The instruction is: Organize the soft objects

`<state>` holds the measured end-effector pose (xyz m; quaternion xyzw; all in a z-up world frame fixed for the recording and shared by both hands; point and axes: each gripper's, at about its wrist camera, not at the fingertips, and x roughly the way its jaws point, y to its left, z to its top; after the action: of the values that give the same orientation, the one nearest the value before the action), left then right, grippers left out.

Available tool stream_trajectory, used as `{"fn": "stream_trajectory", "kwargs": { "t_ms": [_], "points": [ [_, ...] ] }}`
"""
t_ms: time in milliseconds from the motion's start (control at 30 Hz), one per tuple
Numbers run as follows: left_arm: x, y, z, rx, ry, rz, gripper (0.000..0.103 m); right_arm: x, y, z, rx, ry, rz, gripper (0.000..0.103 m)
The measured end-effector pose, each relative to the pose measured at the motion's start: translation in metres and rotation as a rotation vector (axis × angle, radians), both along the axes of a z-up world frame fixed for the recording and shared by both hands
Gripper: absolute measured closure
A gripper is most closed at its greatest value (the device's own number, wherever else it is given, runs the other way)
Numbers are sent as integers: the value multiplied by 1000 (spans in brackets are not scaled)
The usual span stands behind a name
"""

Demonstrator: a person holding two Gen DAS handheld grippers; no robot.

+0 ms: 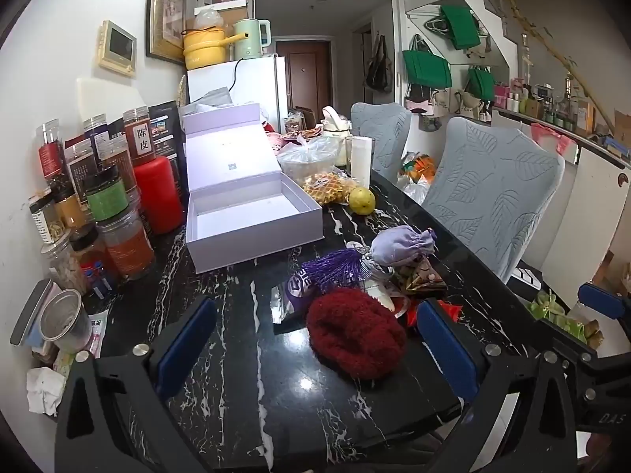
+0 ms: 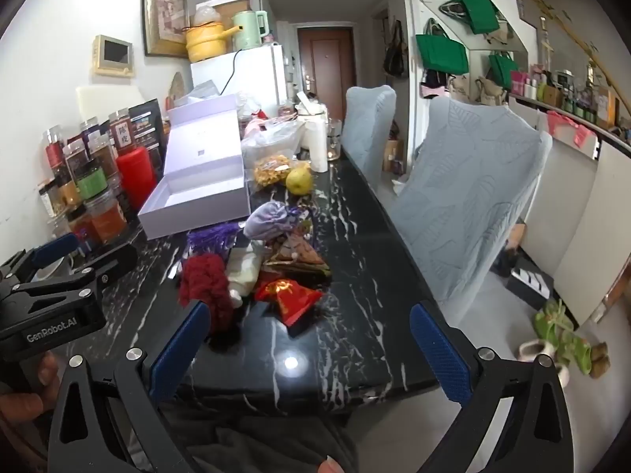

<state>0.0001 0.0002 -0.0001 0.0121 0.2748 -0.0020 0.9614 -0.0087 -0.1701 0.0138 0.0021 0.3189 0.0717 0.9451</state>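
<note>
Both grippers hang spread wide and hold nothing: left gripper (image 1: 315, 339) low over the black table (image 1: 244, 374), right gripper (image 2: 311, 339) at the near edge. Red knit (image 1: 355, 339) lies between the left fingers, touching neither. Behind it sit a purple tassel (image 1: 335, 270), lilac pouch (image 1: 402, 244) and red packet (image 2: 290, 299). White box (image 1: 244, 216) stands open behind them, further back on the table.

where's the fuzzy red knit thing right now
The fuzzy red knit piece lies on the black marble table between the open left gripper fingers, just in front of the purple tassel.
</note>
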Motion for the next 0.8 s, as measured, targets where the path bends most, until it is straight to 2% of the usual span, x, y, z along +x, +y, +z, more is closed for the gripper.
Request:
{"fn": "stream_trajectory", "kwargs": {
  "t_ms": [67,500,800],
  "points": [
    [0,-1,0,18,-5,5,0,0,-1,0,-4,2,0,0],
    [-7,-12,-1,13,11,-12,0,-1,-3,2,-13,-1,-1,0],
    [-5,-4,-3,6,23,-19,0,-4,0,2,-24,-2,8,0]
  ]
}}
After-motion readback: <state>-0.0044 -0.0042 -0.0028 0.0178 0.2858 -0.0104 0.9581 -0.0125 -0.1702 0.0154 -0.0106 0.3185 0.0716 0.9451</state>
